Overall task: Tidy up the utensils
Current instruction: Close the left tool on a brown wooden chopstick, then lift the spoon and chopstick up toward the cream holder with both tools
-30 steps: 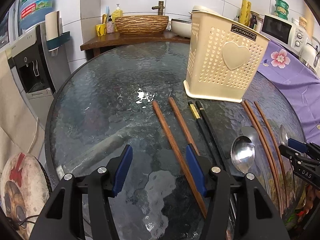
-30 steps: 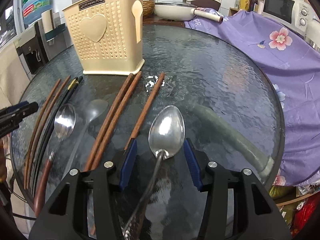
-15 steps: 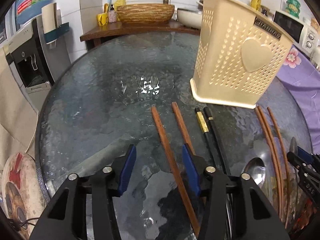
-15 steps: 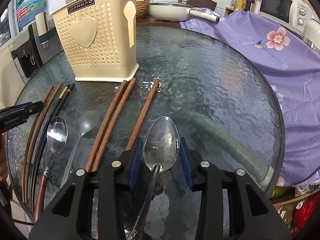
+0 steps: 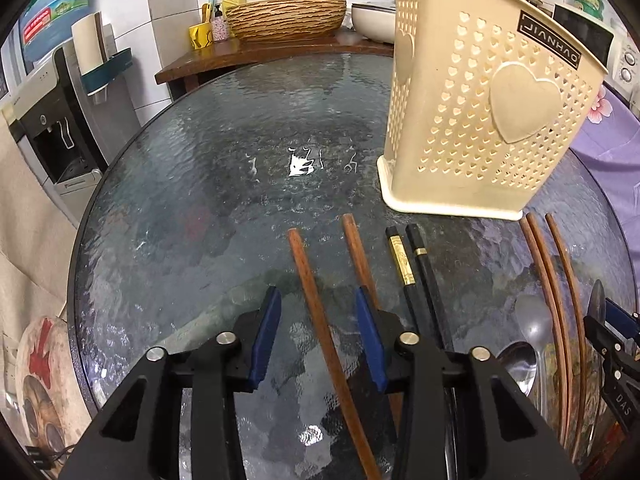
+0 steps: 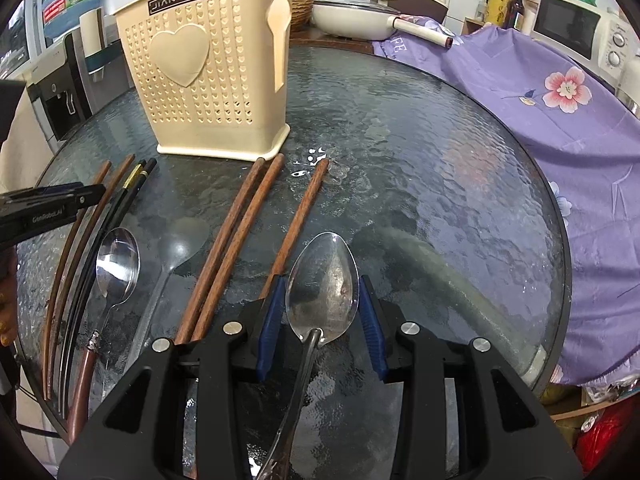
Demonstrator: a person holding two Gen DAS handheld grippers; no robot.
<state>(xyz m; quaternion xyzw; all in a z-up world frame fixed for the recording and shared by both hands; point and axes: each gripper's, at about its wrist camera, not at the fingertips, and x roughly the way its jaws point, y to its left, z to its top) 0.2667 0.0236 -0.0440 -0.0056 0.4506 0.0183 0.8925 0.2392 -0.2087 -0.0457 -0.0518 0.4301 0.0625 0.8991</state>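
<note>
My left gripper [image 5: 317, 292] hovers low over the round glass table [image 5: 192, 208]. Its jaws are closing, with one brown wooden chopstick [image 5: 308, 280] lying between the blue pads [image 5: 267, 332] and a gap left on each side. A second brown chopstick [image 5: 358, 252] lies just outside the right pad. My right gripper [image 6: 322, 282] is shut on the bowl of a metal spoon [image 6: 320, 260], whose handle runs back under the gripper. The cream perforated utensil basket [image 5: 480, 120] [image 6: 208, 80] stands upright behind the row of utensils.
A black chopstick pair [image 5: 416, 272], thin brown chopsticks [image 5: 548, 280] and two more spoons [image 6: 118, 264] lie side by side on the glass. Purple flowered cloth [image 6: 520, 92] covers the right side. A wooden counter [image 5: 260, 52] with a bowl stands behind.
My left gripper moved forward toward the basket and its jaws narrowed around the brown chopstick. The right jaws closed in from a gap onto the spoon's bowl and stayed in place.
</note>
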